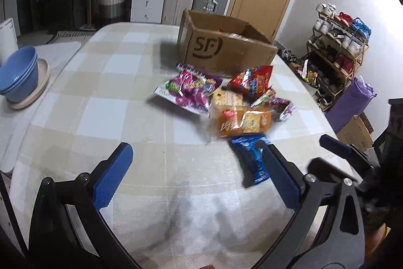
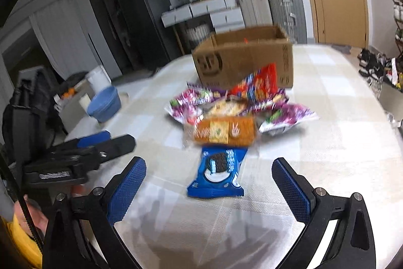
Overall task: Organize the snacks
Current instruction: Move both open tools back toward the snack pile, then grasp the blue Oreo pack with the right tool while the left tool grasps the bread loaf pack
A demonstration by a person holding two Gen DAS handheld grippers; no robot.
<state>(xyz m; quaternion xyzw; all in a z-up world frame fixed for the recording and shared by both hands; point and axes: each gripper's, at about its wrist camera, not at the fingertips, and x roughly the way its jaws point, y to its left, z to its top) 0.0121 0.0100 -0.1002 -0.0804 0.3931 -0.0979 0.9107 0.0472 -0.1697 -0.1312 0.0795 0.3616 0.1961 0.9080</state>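
Two grippers: both hover over the near edge of the table, holding nothing
Table (image 1: 105,82): checked cloth, fills most of both views
Box (image 1: 226,49): open cardboard, far side of the table, behind the snacks; something red shows inside
Bowls (image 1: 19,73): blue, stacked on a plate at the far left edge
Snack pile: mid-table, just near of the box, packs overlapping
Purple bag (image 1: 187,91): left of the pile; a second purple bag (image 2: 289,117) lies at the right
Red bag (image 1: 254,81): far end of the pile, nearest the box
Orange pack (image 1: 243,121): near side of the pile
Blue cookie pack (image 2: 217,172): flat, nearest, just near of the orange pack
Left gripper (image 1: 197,177): fingers spread wide, empty
Right gripper (image 2: 209,187): fingers spread wide, the cookie pack lying between them in its view, contact unclear
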